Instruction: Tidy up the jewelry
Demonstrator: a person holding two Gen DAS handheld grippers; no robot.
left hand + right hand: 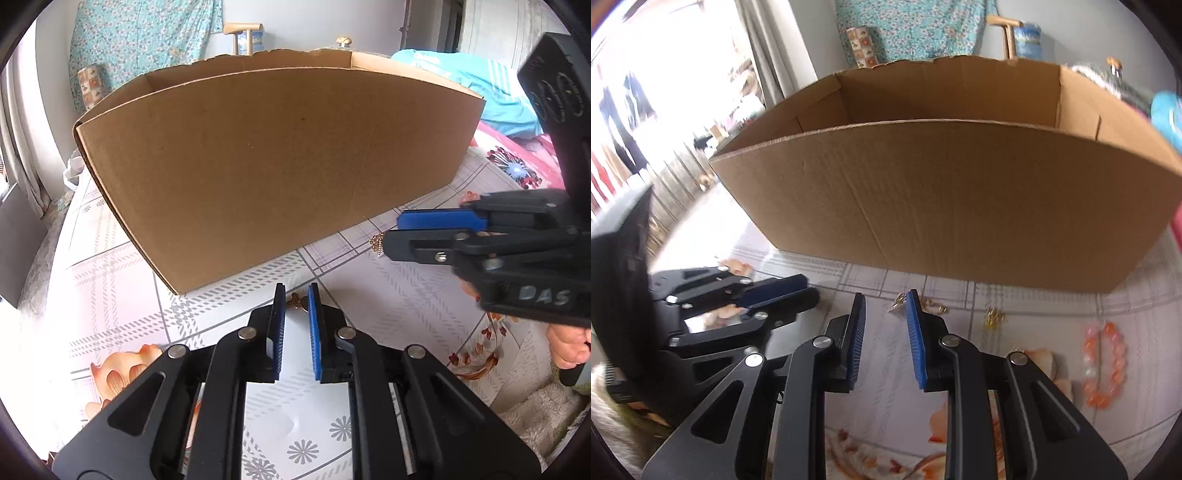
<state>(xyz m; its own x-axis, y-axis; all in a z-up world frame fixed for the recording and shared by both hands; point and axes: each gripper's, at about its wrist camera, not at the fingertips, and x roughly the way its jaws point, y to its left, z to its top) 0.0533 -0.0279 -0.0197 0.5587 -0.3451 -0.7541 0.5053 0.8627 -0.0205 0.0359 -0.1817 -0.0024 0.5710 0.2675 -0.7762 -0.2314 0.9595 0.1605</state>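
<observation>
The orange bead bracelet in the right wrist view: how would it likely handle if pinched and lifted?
The orange bead bracelet looks like round beads strung in a loop, so it would probably sag rather than stay rigid. The glossy beads may slip between flat fingers. It lies flat on the tablecloth, so rolling seems unlikely.

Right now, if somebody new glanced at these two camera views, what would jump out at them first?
The big open cardboard box fills the middle of both views, standing on the patterned tablecloth. Both grippers sit low in front of it with jaws apart, the left gripper at a small gold piece. An orange bead bracelet lies to the right, near more gold pieces.
</observation>
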